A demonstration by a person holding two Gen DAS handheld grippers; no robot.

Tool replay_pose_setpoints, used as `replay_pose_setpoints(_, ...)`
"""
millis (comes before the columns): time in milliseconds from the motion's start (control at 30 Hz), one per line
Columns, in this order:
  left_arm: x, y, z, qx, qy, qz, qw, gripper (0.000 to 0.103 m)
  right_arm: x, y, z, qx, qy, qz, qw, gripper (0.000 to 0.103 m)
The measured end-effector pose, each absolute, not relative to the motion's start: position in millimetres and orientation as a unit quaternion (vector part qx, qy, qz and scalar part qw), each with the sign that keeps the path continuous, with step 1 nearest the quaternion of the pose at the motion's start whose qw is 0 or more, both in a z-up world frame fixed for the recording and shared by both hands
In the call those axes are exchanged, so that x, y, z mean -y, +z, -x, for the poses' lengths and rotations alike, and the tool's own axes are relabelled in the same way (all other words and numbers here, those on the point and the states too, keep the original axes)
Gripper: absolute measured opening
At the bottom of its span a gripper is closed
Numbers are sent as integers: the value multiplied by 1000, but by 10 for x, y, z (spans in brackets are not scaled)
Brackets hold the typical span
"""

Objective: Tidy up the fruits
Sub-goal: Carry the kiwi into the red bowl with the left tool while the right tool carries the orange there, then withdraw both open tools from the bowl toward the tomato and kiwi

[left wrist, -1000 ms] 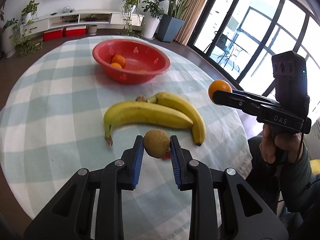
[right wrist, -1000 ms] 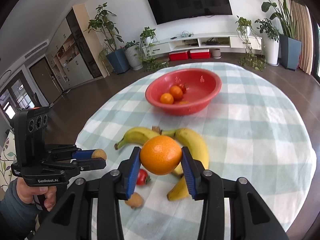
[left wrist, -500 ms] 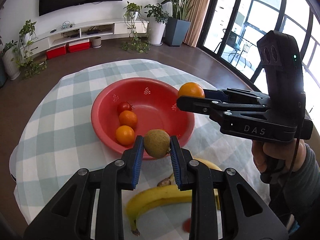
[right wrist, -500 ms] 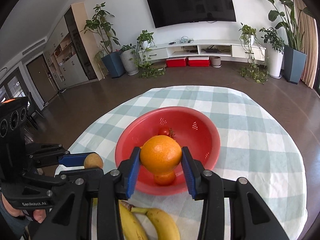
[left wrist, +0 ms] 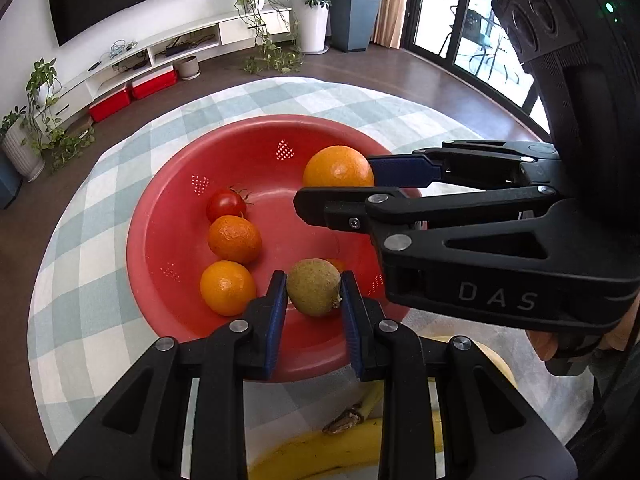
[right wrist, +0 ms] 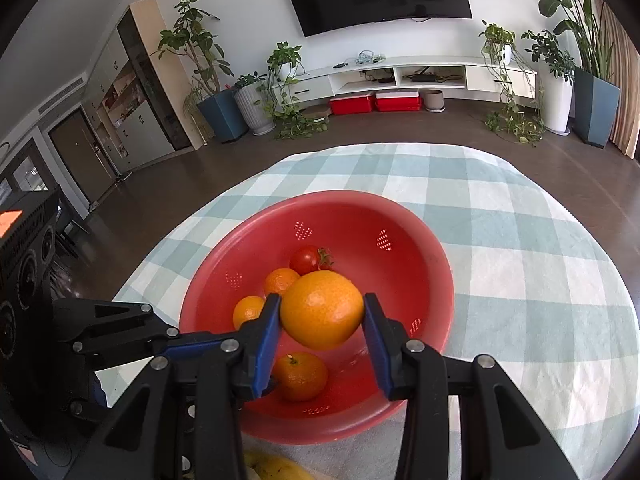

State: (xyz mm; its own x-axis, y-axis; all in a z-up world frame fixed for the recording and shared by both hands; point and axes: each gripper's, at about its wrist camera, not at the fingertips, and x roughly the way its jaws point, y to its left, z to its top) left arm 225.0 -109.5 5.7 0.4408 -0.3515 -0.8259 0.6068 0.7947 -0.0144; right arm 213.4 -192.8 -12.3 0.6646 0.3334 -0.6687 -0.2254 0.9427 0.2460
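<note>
A red bowl [left wrist: 168, 216] [right wrist: 416, 248] stands on the checked tablecloth with small oranges [left wrist: 234, 239] [right wrist: 299, 376] and a tomato [left wrist: 226, 207] [right wrist: 305, 260] in it. My left gripper [left wrist: 314, 292] is shut on a brown kiwi [left wrist: 314, 287] above the bowl's near side. My right gripper [right wrist: 322, 316] is shut on a large orange [right wrist: 322, 310] above the bowl; it also shows in the left wrist view [left wrist: 338, 168]. The left gripper's fingers [right wrist: 192, 346] reach in from the left in the right wrist view.
Bananas [left wrist: 320, 456] [right wrist: 276, 466] lie on the cloth just in front of the bowl. The round table's edge [right wrist: 600, 240] drops to a dark wood floor. A TV unit and potted plants stand far behind.
Both grippers have moved forward from the bananas to over the bowl, each carrying its fruit. Both stay shut.
</note>
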Motion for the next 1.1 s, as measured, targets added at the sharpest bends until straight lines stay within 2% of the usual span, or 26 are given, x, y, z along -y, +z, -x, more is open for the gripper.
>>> replay_pose_setpoints(467,1103,-42,-2278,-449,-269,-144,840,25,1815,-284,-2195,-389,131,-22,912,44)
replay_pose_setpoints(567,1069,-40,-2302,-451,-261,-141,842,30,1801,-293,-2189,-389,132,-17,911,45)
replay_pose_setpoints(800,957,48,-2278,-445,-247,-131,851,56,1831,-259,-2165,-382,130,-22,915,46)
replay_pose_setpoints(900,914,116,-2217,-437,-244,-127,856,68,1878,-187,-2115,-367,131,-35,920,60)
replay_pose_setpoints(967,873,186,-2154,-429,-246,-121,861,75,1926,-106,-2058,-349,132,-51,926,78)
replay_pose_setpoints(1033,824,260,-2062,-421,-246,-120,865,85,1973,-20,-1991,-328,132,-62,933,86)
replay_pose_setpoints(1100,759,325,-1934,-415,-249,-119,867,88,2016,72,-1932,-311,130,-69,939,87)
